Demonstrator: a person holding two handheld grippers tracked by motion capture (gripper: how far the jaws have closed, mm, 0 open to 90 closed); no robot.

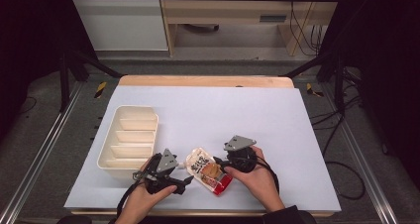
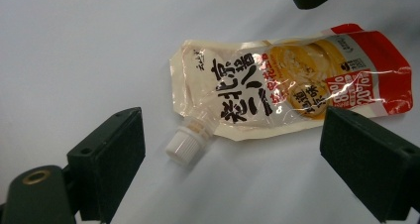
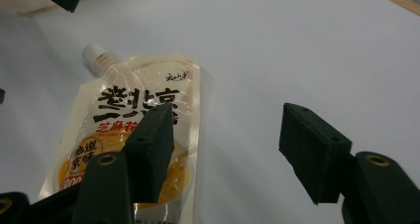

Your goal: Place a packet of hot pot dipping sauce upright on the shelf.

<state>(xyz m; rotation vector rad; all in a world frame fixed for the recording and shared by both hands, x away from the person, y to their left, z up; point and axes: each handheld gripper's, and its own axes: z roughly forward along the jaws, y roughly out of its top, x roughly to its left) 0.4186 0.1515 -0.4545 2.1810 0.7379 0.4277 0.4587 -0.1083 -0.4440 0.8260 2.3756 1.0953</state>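
A sauce pouch point(image 1: 209, 170) with a white screw cap, black lettering and a red bottom lies flat on the pale mat near the front edge. My left gripper point(image 1: 185, 180) is just left of it and open; in the left gripper view point(image 2: 233, 135) its jaws stand wide apart with the cap point(image 2: 184, 145) and pouch point(image 2: 287, 80) lying beyond them. My right gripper point(image 1: 218, 163) is at the pouch's right side, also open. In the right gripper view point(image 3: 228, 122) one jaw hovers over the pouch point(image 3: 138, 100) and the gap between the jaws holds nothing.
A cream divided tray point(image 1: 111, 135) stands at the left of the mat point(image 1: 223, 110), just behind my left hand. A wooden table edge point(image 1: 205, 80) runs along the back. The mat's far and right parts are bare.
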